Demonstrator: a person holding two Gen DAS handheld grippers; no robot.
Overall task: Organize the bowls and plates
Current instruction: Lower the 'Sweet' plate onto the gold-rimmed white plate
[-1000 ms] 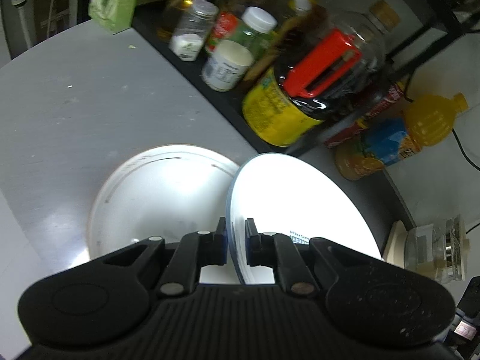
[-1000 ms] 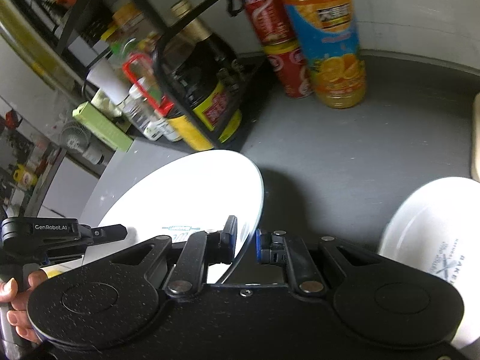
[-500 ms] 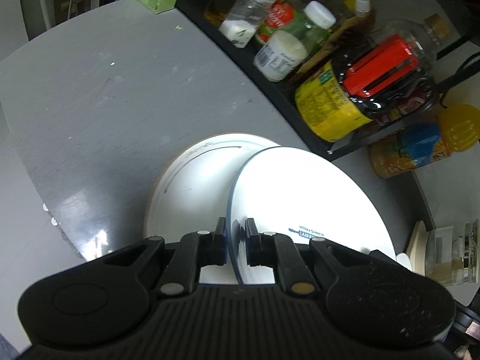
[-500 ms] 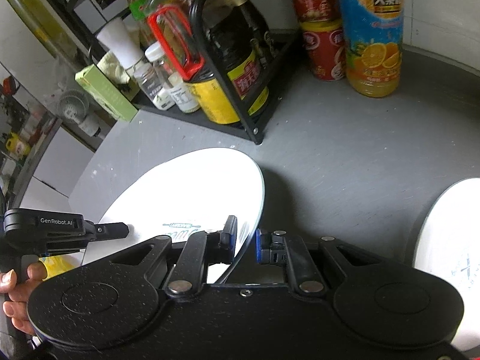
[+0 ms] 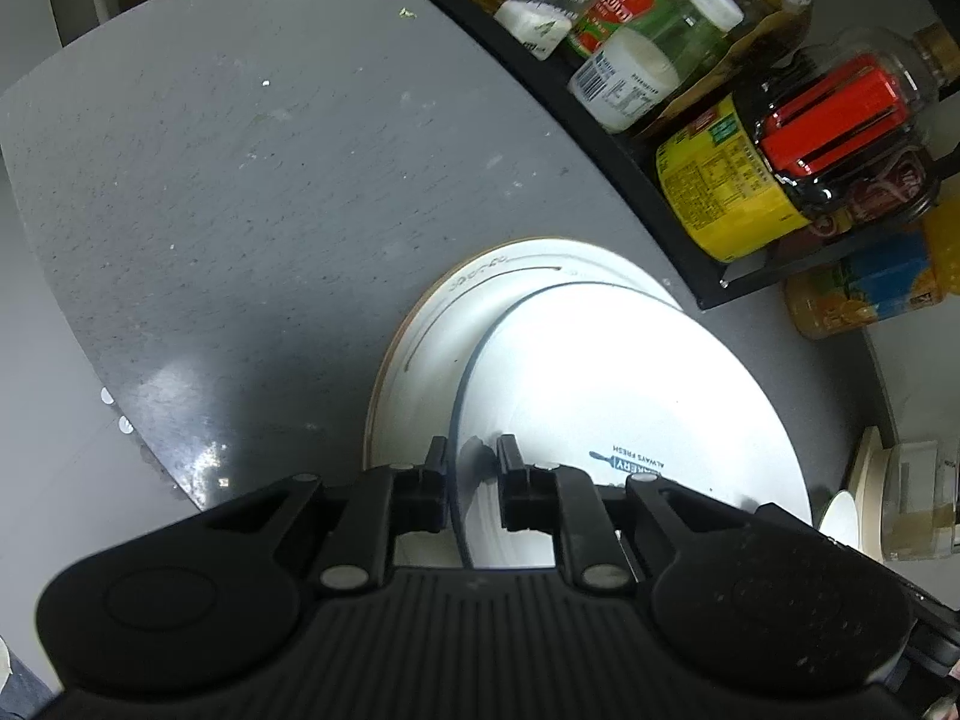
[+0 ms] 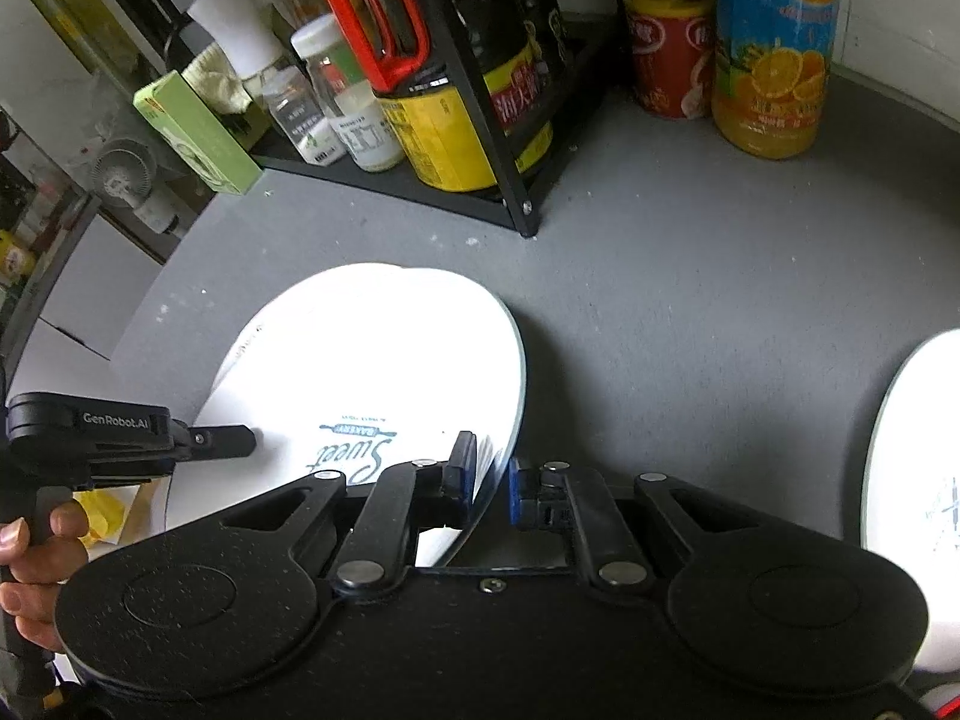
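A white plate with blue lettering (image 5: 612, 396) sits between both grippers, over a larger white plate (image 5: 432, 336) that lies on the grey counter. My left gripper (image 5: 471, 468) straddles the top plate's left rim with its jaws a little apart. My right gripper (image 6: 487, 471) straddles the same plate (image 6: 372, 360) at its right rim, also slightly apart. The left gripper (image 6: 240, 441) shows at the plate's far side in the right wrist view. Another white plate (image 6: 918, 450) lies to the right.
A black rack (image 6: 516, 180) with sauce bottles and jars (image 5: 738, 180) stands behind the plates. An orange juice bottle (image 6: 774, 48) and red cans (image 6: 666, 60) stand at the back right. A green box (image 6: 198, 132) lies at the back left. The counter's edge (image 5: 90, 360) runs on the left.
The blue-lettered plate came down over the larger plate, and both grippers' jaws have widened off its rim. Both views have shifted toward the rack.
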